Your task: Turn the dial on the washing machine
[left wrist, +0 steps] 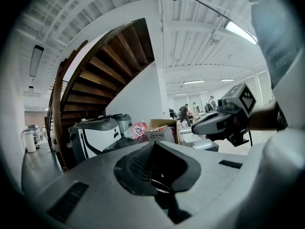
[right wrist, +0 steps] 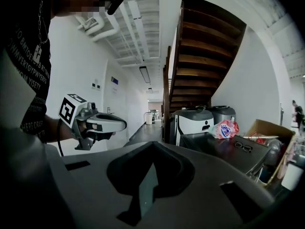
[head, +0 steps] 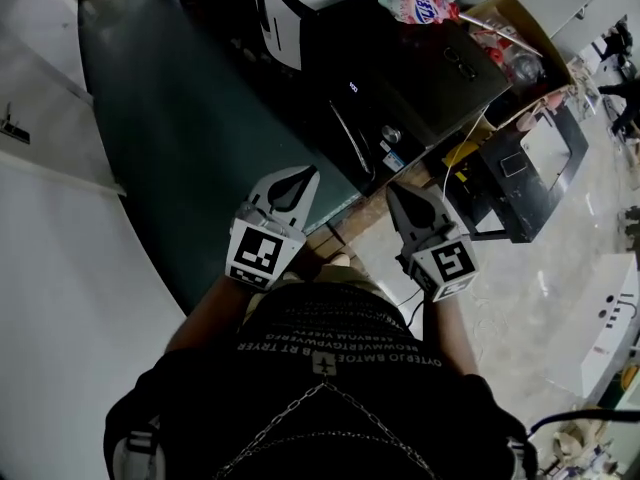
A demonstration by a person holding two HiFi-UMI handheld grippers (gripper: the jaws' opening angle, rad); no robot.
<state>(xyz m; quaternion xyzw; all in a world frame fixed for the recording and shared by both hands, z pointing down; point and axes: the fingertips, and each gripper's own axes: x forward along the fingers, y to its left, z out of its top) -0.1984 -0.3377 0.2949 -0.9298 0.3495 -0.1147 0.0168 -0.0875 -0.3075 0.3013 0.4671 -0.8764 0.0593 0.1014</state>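
Approach pending: left gripper (head: 303,175) and right gripper (head: 394,191) are hovering shut, empty; next, opening around washing machine (head: 420,78) dial (head: 391,134), upper centre.

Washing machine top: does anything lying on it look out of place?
A pair of glasses lies on the dark lid of the washing machine, near a pink bag at its back edge. Nothing looks spilled or damaged.

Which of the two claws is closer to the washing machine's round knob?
The right claw, on the head view's right: its tip is close to the dial; the left claw is farther off to the side.
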